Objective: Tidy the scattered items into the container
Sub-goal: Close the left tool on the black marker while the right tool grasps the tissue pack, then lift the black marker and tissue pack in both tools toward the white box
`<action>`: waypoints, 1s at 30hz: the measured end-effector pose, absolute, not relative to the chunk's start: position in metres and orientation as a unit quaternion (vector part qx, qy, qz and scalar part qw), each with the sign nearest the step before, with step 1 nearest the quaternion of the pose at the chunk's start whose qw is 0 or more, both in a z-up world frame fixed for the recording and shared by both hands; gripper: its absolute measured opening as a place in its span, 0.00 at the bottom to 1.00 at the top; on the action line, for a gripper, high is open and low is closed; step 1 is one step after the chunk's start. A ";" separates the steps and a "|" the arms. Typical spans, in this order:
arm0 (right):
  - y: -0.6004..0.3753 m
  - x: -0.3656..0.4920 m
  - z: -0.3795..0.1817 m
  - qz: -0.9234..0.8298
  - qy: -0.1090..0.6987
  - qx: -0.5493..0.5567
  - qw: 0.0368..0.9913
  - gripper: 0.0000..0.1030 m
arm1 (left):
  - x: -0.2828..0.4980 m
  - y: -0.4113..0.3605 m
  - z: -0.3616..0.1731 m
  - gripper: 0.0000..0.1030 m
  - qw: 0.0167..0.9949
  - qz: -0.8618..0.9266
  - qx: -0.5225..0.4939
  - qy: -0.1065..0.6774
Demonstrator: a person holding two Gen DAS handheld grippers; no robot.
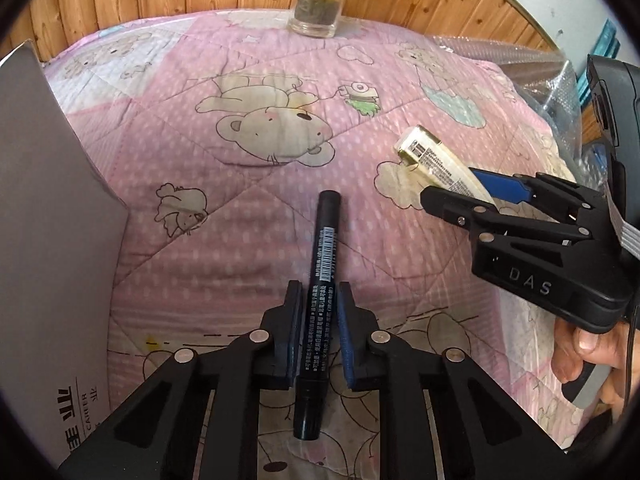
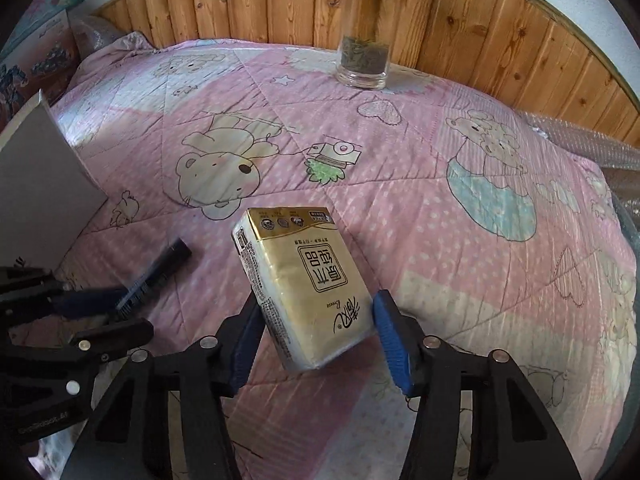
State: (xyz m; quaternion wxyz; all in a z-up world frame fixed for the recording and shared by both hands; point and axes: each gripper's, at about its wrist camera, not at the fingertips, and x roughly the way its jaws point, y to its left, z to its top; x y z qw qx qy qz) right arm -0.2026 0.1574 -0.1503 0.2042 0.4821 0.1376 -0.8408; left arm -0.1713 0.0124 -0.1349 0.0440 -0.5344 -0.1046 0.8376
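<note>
A black marker pen [image 1: 322, 256] lies lengthwise on the pink bear-print quilt [image 1: 248, 208], and my left gripper [image 1: 320, 288] is shut on its lower half. A gold tissue pack [image 2: 304, 280] rests tilted between the blue pads of my right gripper [image 2: 316, 316], which is shut on its sides. The left wrist view shows the same tissue pack [image 1: 432, 156] at right, with the right gripper [image 1: 448, 182] around its near end. A grey cardboard box [image 1: 44, 200] stands at the left edge. In the right wrist view, the box [image 2: 40, 184], the left gripper [image 2: 136, 312] and the pen [image 2: 160, 268] are at left.
A glass jar [image 2: 362, 56] with dried leaves stands at the back, against the wood-panel wall [image 2: 480, 32]. Bubble wrap [image 1: 532, 64] lies past the quilt's right edge. A person's hand [image 1: 588, 356] holds the right gripper's handle. Picture boxes [image 2: 36, 52] are stacked at far left.
</note>
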 end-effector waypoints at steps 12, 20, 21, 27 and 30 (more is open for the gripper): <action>0.163 -0.194 -0.123 -0.844 0.053 0.489 0.216 0.33 | -0.153 0.008 -0.114 0.13 0.053 0.837 -0.525 -0.142; 0.154 -0.169 -0.103 -0.836 0.001 0.487 0.252 0.33 | -0.129 0.002 -0.090 0.13 0.056 0.844 -0.510 -0.158; 0.153 -0.164 -0.102 -0.836 -0.004 0.487 0.254 0.33 | -0.126 0.002 -0.088 0.13 0.055 0.844 -0.509 -0.160; 0.146 -0.136 -0.090 -0.834 -0.016 0.481 0.271 0.33 | -0.105 -0.003 -0.080 0.13 0.056 0.844 -0.506 -0.170; 0.146 -0.124 -0.087 -0.832 -0.029 0.481 0.275 0.33 | -0.090 -0.005 -0.073 0.13 0.056 0.845 -0.501 -0.177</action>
